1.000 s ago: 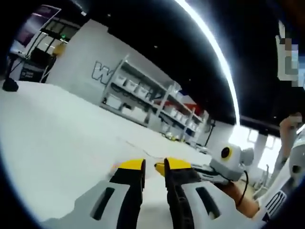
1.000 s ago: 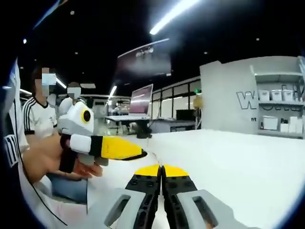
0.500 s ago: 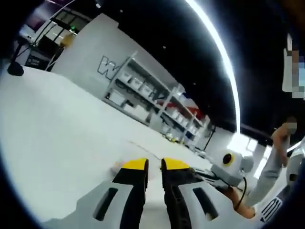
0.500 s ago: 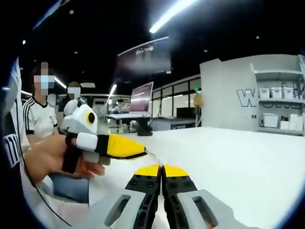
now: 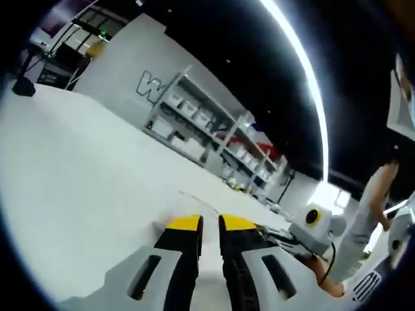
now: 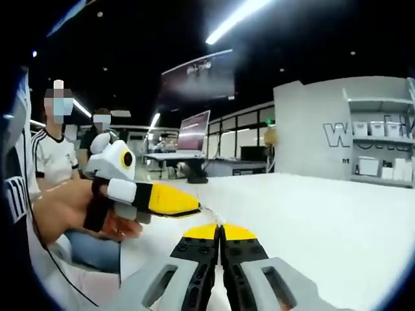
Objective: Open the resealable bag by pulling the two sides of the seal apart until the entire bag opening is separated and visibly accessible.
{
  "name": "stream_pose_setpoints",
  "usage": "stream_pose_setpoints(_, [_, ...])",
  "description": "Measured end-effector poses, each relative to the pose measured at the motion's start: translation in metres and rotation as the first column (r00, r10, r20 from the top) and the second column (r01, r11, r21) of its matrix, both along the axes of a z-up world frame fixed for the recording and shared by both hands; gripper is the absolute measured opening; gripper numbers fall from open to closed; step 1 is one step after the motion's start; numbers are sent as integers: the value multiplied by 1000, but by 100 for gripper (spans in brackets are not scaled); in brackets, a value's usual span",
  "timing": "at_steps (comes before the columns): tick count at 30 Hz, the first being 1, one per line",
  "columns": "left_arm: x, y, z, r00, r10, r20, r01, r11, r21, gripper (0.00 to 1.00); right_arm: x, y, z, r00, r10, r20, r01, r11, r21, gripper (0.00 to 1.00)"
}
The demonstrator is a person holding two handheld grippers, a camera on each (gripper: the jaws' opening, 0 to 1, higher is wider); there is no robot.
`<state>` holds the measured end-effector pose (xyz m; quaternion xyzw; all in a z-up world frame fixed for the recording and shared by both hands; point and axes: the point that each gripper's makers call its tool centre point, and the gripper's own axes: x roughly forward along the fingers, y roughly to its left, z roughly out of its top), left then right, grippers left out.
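Setting: white tabletop (image 5: 78, 181) in a dim hall, storage shelves (image 5: 194, 129) along the back wall.
Right gripper (image 6: 220, 230): yellow-tipped jaws pressed together, low over the tabletop; whether they pinch anything cannot be told.
Left gripper (image 5: 207, 223): jaws nearly together, a narrow gap between the tips; cannot tell if it grips.
Bag (image 6: 211, 212): only a thin clear edge shows, running between the two gripper tips.
People: two seated figures (image 6: 55, 155) behind.

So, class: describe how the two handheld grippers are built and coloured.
Each gripper, left and right, has two black jaws with yellow tips, set in pale grey slotted housings. Seen from outside, the body is white-grey with yellow jaws, and a thin black cable trails from it.
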<state>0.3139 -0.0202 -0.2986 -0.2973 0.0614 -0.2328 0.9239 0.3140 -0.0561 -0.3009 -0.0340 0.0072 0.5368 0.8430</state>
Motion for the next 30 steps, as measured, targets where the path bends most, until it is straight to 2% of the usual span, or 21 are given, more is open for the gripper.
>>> stream_pose_setpoints(11, [-2, -1, 1, 999, -25, -44, 22, 997, -78, 12, -10, 6, -4, 997, 18, 69, -15, 999, -46, 0])
stream_pose_setpoints(20, [-4, -2, -2, 995, -47, -88, 36, 992, -123, 6, -14, 7, -7, 996, 30, 79, -25, 998, -66, 0])
stream_pose_setpoints(26, [-6, -3, 0, 994, -56, -90, 43, 990, -137, 2, -15, 8, -6, 997, 35, 69, -30, 997, -68, 0])
stream_pose_setpoints(30, [-6, -4, 1, 995, -57, -84, 46, 991, -124, 2, -16, 8, -5, 997, 37, 61, -33, 997, -66, 0])
